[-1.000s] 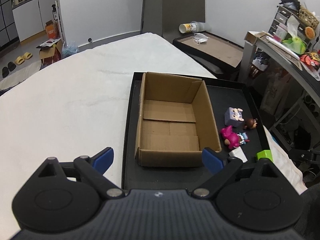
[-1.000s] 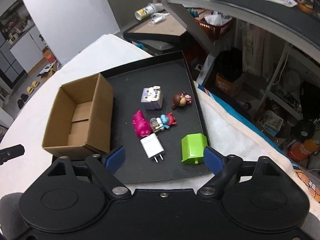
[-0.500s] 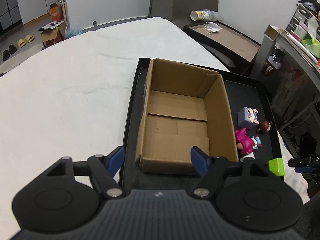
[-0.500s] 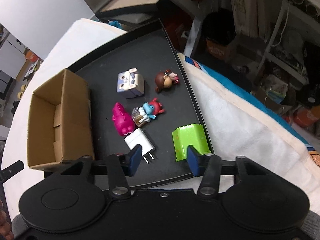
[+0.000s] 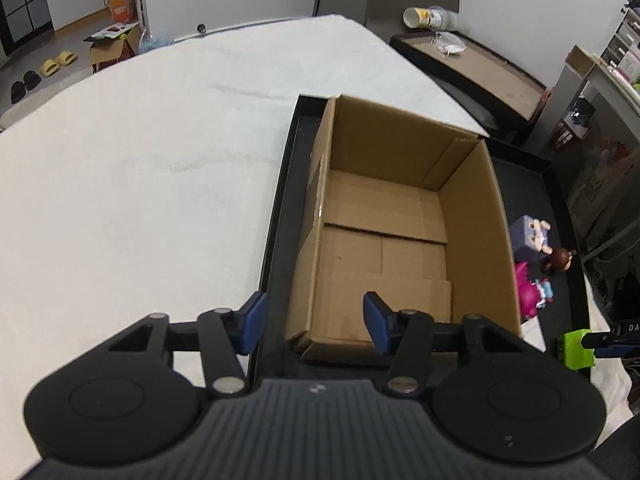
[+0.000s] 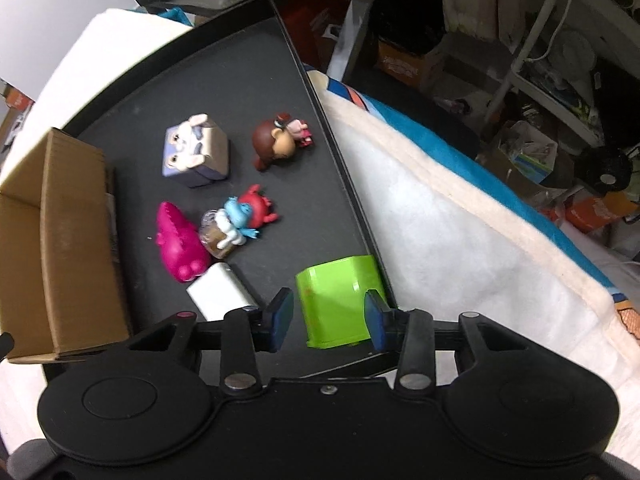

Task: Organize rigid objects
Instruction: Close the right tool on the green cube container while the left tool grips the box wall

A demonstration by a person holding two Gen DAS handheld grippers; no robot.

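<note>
Right gripper [image 6: 329, 316] is closing on the green block [image 6: 340, 300], which sits between its 2 blue pads at the tray's [image 6: 208, 80] near right corner; I can't tell if the pads press it yet. Left gripper [image 5: 314, 328] is also closing, about half open, straddling the near left wall of the cardboard box [image 5: 384, 224]; pads look clear of it. I see 5 other items right of the box: white charger [image 6: 222, 294], pink toy [image 6: 180, 246], blue figure [image 6: 240, 218], purple cube [image 6: 196, 156], brown figure [image 6: 280, 144].

White-covered bed [image 5: 140, 184] carries a black tray [image 6: 224, 80] near its right edge, plus a blue-and-white blanket [image 6: 460, 220] just beside the tray's right rim; the rest of the bed's cover is plain.
</note>
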